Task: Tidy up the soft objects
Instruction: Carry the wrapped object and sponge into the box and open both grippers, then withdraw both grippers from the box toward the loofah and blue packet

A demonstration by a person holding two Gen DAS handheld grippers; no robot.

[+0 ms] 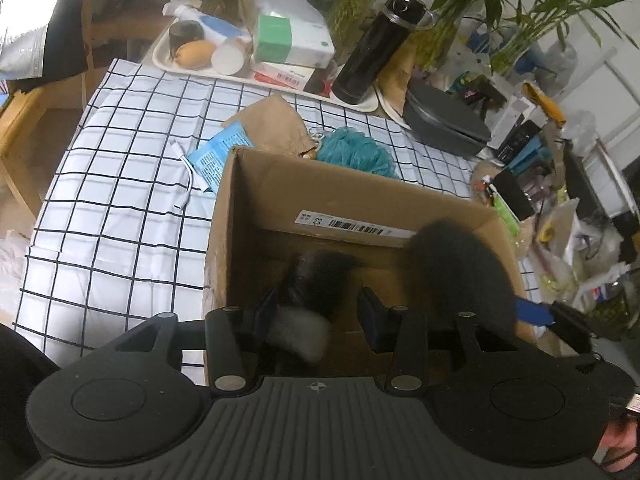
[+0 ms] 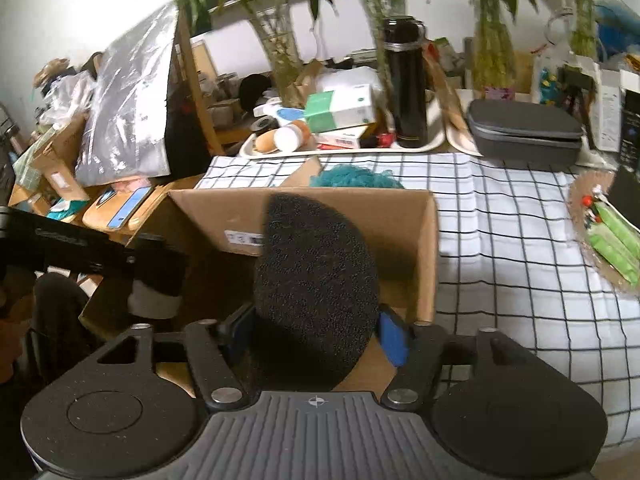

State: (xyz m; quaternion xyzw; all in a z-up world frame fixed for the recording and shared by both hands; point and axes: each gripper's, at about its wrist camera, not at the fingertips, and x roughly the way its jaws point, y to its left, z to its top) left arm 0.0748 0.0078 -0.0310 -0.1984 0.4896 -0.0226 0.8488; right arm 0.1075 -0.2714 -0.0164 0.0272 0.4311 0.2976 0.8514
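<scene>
An open cardboard box [image 1: 256, 200] [image 2: 424, 240] stands on the checked cloth. My left gripper [image 1: 316, 316] is over the box with its fingers spread; a black and grey fluffy thing [image 1: 308, 304] lies against the left finger, also seen in the right wrist view [image 2: 154, 296]. My right gripper [image 2: 316, 332] is shut on a black foam sponge [image 2: 316, 276] and holds it above the box's right side; the sponge also shows in the left wrist view [image 1: 460, 272]. A teal mesh pouf [image 1: 352, 152] [image 2: 352, 176] lies behind the box.
Behind the box lie a brown paper bag [image 1: 276, 120], a blue packet [image 1: 216, 156] and a white cable [image 1: 188, 176]. A tray [image 1: 160, 56] with boxes, a black flask [image 1: 376, 48] [image 2: 404, 80], a grey case [image 1: 444, 124] [image 2: 524, 128] and plants line the back.
</scene>
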